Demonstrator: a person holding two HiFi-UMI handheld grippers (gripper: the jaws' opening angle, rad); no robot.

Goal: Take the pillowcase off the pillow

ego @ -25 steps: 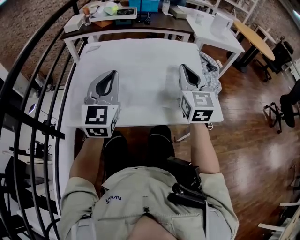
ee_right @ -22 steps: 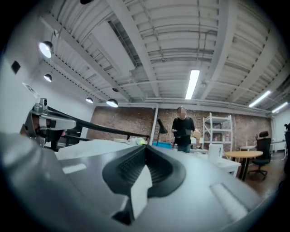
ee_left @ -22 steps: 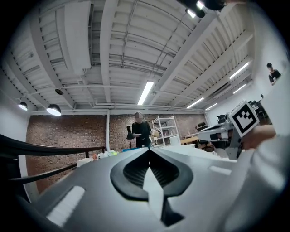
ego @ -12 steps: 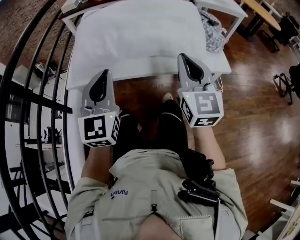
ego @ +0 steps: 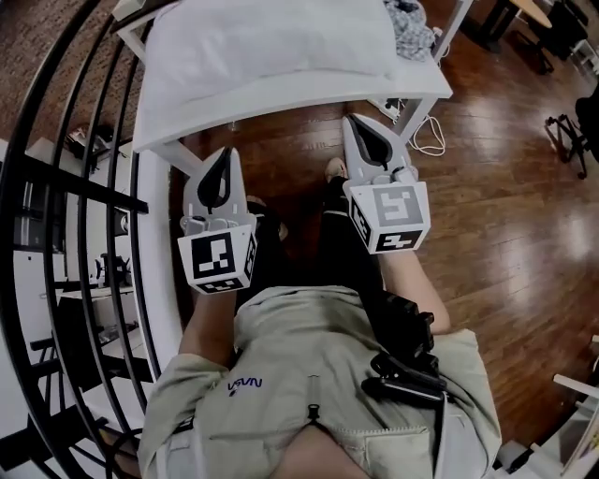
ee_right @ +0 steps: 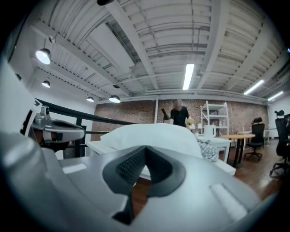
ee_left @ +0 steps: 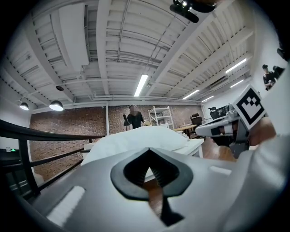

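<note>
Pillow (ego: 271,42) lies on white table (ego: 281,99) beside patterned cloth (ego: 408,17).

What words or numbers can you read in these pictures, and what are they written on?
On the shirt: a small dark logo on the chest, too small and blurred to read.
On the left cube of the left gripper: black-and-white squares only, no letters.
On the right cube of the right gripper: the same kind of pattern, no letters.
On the pillow and table: no writing shows.
</note>
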